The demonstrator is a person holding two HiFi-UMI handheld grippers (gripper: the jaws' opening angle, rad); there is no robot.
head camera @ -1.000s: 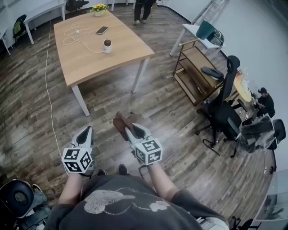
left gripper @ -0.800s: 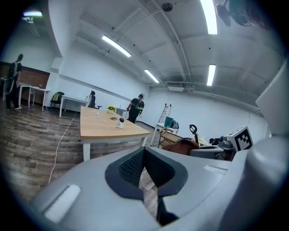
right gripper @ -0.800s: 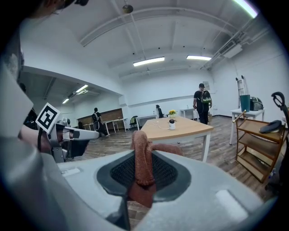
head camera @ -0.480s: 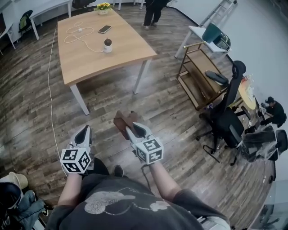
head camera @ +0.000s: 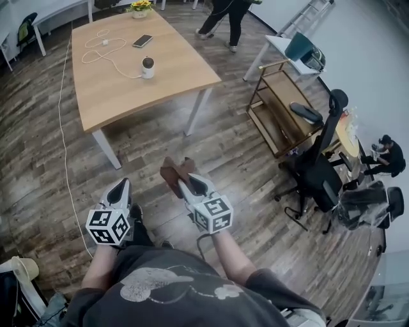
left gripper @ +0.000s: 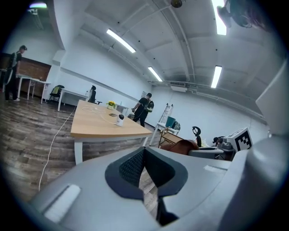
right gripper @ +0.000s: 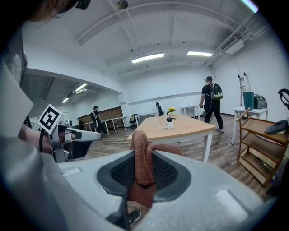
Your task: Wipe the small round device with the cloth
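The small round device [head camera: 147, 67], white with a dark top, stands on a wooden table [head camera: 166, 80] far ahead; it shows too in the left gripper view [left gripper: 120, 119] and the right gripper view [right gripper: 170, 122]. My right gripper [head camera: 186, 182] is shut on a brown cloth [head camera: 174, 175], which sticks up between its pads [right gripper: 143, 158]. My left gripper [head camera: 119, 190] is shut with nothing in it, held beside the right one over the floor, well short of the table.
On the table lie a white cable [head camera: 102, 48], a phone [head camera: 142, 41] and a flower pot [head camera: 140, 7]. A wooden shelf cart [head camera: 281, 112] and office chairs [head camera: 319, 166] stand to the right. A person [head camera: 223, 16] walks beyond the table. A cord [head camera: 64, 153] trails across the floor.
The view has drifted slightly; the table sits a little more left and nearer. The person behind the table has walked to the right. Both grippers keep their pose.
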